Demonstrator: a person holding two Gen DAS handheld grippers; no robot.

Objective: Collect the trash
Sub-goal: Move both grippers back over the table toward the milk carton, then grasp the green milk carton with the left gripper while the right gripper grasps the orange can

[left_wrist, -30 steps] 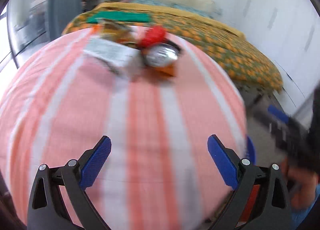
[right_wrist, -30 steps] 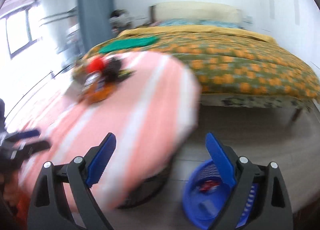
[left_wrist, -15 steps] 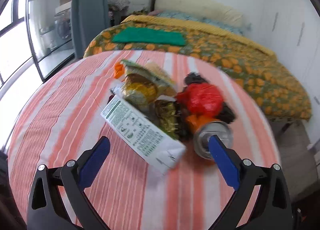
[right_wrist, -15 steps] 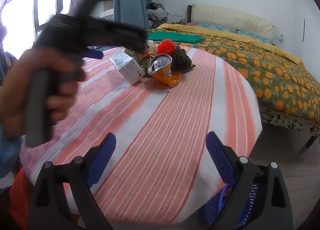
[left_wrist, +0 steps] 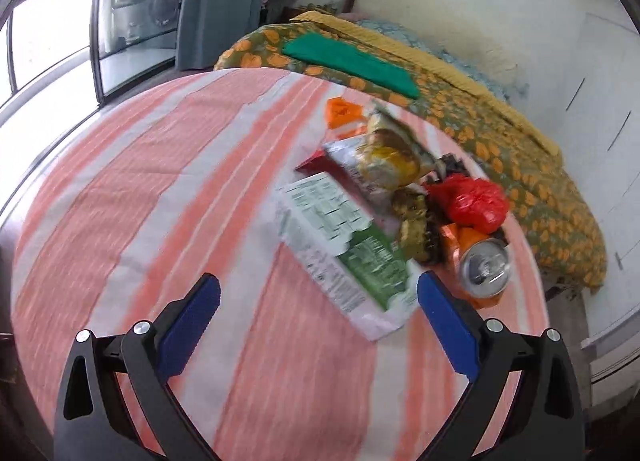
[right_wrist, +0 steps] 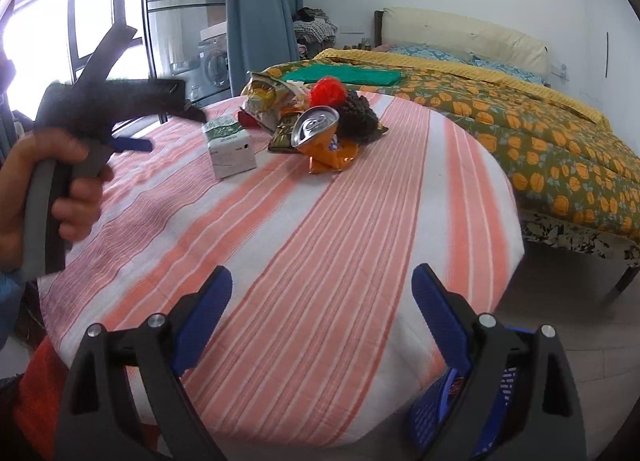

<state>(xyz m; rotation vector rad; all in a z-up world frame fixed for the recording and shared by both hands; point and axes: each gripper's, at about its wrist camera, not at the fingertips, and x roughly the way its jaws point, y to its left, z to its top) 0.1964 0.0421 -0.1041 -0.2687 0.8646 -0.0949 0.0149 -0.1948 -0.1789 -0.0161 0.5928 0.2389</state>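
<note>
Trash [right_wrist: 304,121] lies heaped toward the far side of the round striped table [right_wrist: 320,261]: a white-and-green carton [left_wrist: 344,245], a crushed can [left_wrist: 484,265], snack wrappers [left_wrist: 384,161] and a red bag [left_wrist: 476,201], all touching or overlapping. Left gripper [left_wrist: 318,313] stands wide and empty, just short of the carton's near end. Right gripper [right_wrist: 322,305] is likewise wide and empty over the table's near edge, with a blue basket [right_wrist: 432,417] on the floor below.

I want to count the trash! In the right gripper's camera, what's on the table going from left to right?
White and green carton → crinkly yellow snack bag → silver-topped orange can → dark bumpy bundle.
</note>
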